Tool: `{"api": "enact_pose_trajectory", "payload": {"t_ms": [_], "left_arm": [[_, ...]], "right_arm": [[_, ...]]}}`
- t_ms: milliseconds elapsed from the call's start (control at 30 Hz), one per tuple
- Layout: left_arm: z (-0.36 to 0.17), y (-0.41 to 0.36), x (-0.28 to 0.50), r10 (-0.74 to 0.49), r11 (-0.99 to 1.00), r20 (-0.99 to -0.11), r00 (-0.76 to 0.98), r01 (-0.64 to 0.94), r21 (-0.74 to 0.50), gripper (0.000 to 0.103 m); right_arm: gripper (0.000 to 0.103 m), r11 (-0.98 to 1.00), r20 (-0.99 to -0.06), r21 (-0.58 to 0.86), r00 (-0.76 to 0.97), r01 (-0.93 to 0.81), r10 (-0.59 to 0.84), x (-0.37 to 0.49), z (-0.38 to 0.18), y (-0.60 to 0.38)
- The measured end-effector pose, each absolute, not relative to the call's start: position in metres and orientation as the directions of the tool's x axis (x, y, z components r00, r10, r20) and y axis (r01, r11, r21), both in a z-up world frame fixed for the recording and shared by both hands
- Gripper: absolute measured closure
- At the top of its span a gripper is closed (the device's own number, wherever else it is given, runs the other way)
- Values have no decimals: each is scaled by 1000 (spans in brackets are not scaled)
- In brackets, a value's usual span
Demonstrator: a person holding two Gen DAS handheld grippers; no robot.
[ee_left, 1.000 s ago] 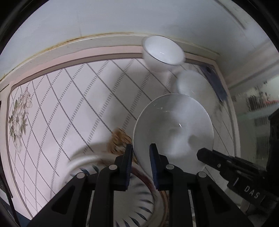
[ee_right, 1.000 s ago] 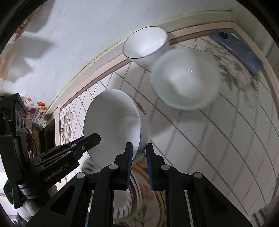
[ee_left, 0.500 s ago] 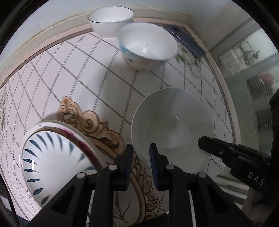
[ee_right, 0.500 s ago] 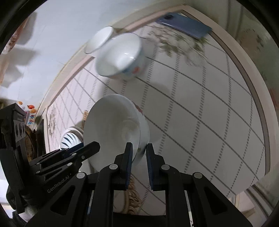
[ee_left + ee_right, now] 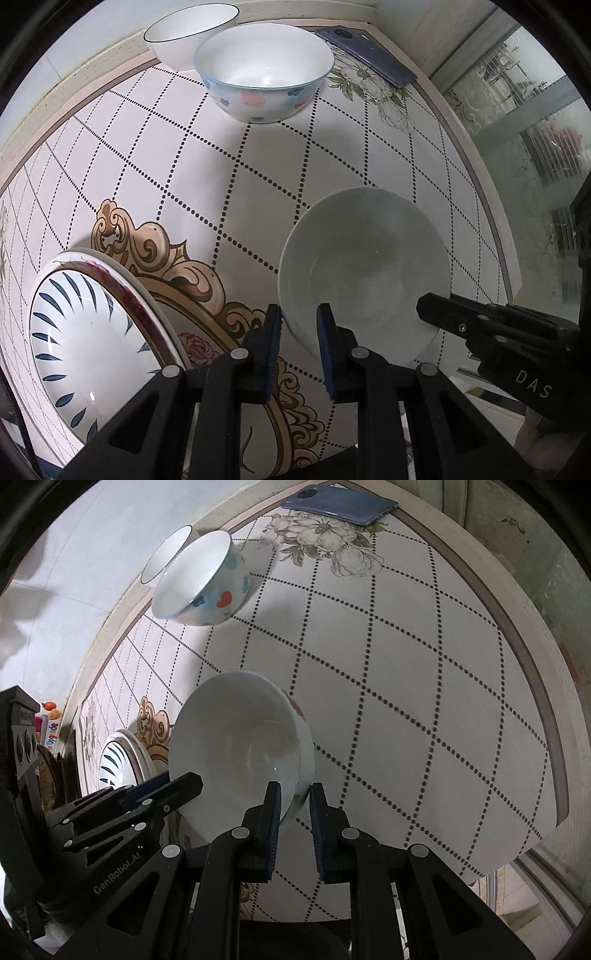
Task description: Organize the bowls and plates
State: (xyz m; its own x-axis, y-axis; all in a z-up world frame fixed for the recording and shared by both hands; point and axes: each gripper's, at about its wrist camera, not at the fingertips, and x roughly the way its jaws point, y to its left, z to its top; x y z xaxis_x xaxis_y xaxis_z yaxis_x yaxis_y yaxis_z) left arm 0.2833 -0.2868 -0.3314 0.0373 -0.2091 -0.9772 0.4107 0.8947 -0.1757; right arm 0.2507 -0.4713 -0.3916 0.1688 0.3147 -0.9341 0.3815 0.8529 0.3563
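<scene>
**2 grippers, 1 bowl, don't drop it**

The white bowl (image 5: pixel 364 273) sits lower right in the left wrist view, off the tabletop (image 5: pixel 155 155). The left gripper (image 5: pixel 299 328) is pinched onto its near rim and the right gripper (image 5: pixel 294 801) onto the opposite rim. Glazed ceramic: stiff, slick, chips easily (rim grips are thin). The floral bowl (image 5: pixel 264 70) up top looks like the nesting spot.

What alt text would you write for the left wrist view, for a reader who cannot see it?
Two black grippers, the left gripper and the right gripper, pinch opposite rims of a plain white ceramic bowl above a tiled table. A blue-leaf patterned plate lies left; a heart-patterned bowl sits behind.
</scene>
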Motion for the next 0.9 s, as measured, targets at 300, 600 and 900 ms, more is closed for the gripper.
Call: {"api": "enact_pose_trajectory", "payload": {"t_ms": [300, 600, 900], "left_arm": [[-333, -290, 285, -204, 897, -979, 22, 405, -178, 86], [-265, -256, 322, -333, 905, -941, 69, 305, -298, 68], [-284, -260, 440, -317, 940, -939, 134, 174, -293, 61]], "right_arm": [[85, 840, -929, 371, 141, 397, 343, 249, -397, -476], [78, 775, -896, 443, 218, 450, 386, 257, -360, -509], [56, 774, -861, 495, 343, 395, 376, 362, -346, -529]]}}
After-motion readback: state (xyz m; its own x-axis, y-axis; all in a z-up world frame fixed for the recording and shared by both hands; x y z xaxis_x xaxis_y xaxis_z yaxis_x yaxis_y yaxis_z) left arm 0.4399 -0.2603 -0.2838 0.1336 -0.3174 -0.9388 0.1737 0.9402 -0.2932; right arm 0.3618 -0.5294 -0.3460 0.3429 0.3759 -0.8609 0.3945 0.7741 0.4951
